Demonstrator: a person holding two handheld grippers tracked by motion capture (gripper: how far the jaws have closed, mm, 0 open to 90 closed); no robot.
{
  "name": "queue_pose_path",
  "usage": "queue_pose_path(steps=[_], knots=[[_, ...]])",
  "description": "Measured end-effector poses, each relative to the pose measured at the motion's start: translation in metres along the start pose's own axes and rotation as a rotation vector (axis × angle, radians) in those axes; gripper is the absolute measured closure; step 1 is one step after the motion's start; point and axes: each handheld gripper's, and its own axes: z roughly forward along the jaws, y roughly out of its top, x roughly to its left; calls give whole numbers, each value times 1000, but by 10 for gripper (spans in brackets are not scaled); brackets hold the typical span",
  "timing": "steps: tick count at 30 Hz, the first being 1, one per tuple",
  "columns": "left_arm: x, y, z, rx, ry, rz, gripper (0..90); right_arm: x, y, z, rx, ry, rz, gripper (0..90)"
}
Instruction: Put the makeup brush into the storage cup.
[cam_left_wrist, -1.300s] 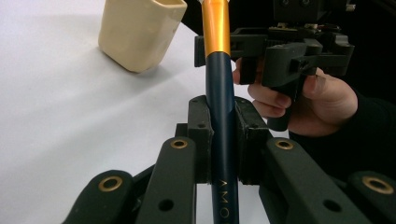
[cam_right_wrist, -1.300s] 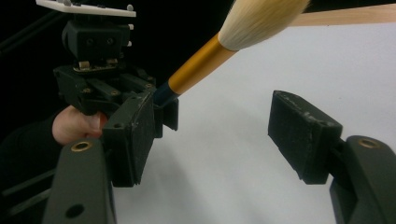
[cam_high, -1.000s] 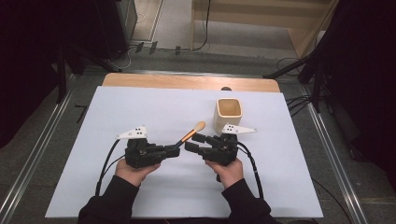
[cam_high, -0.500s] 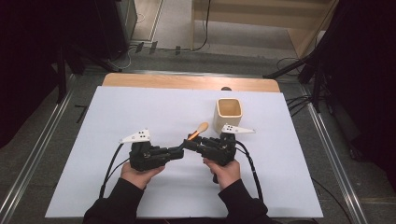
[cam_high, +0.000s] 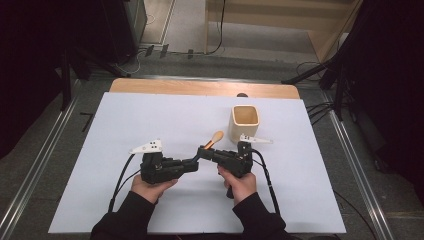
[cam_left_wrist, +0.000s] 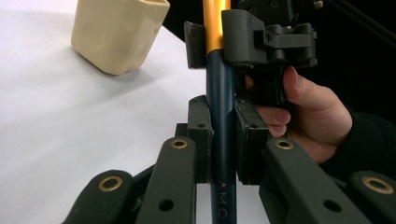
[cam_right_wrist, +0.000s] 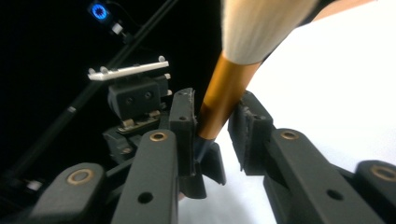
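Note:
A makeup brush (cam_high: 216, 137) with a dark blue handle (cam_left_wrist: 222, 116), a gold ferrule (cam_right_wrist: 224, 98) and pale bristles is held above the white table, head pointing to the far right. My left gripper (cam_high: 192, 162) is shut on the blue handle. My right gripper (cam_high: 205, 151) faces it from the right. Its jaws have just been closing and now press the ferrule from both sides, as the left gripper view shows for the right gripper (cam_left_wrist: 217, 37). The two grippers' jaws nearly touch each other along the brush.
A cream square cup (cam_high: 244, 121) stands upright just beyond the right gripper, also seen as the cup (cam_left_wrist: 119, 32) at the upper left. White sheet (cam_high: 150, 115) covers the table, with a wooden edge (cam_high: 200, 87) at the far side. Cables trail back from both grippers.
The right gripper's jaws have narrowed onto the brush ferrule. The left gripper with the brush has shifted slightly right, toward the right gripper.

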Motion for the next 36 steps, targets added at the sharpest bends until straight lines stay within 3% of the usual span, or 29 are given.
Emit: queue_pose_path(steps=[7, 20, 29, 36], knots=[[1, 0, 0, 4, -18, 9, 796, -1, 1, -1, 12, 40, 55, 779], [1, 1, 0, 24, -22, 12, 775, -1, 3, -1, 35, 52, 56, 785], [3, 4, -3, 56, -2, 22, 566, 5, 10, -4, 44, 36, -3, 785], [4, 6, -8, 72, 0, 58, 399, 9, 13, -5, 96, -20, -71, 785]])
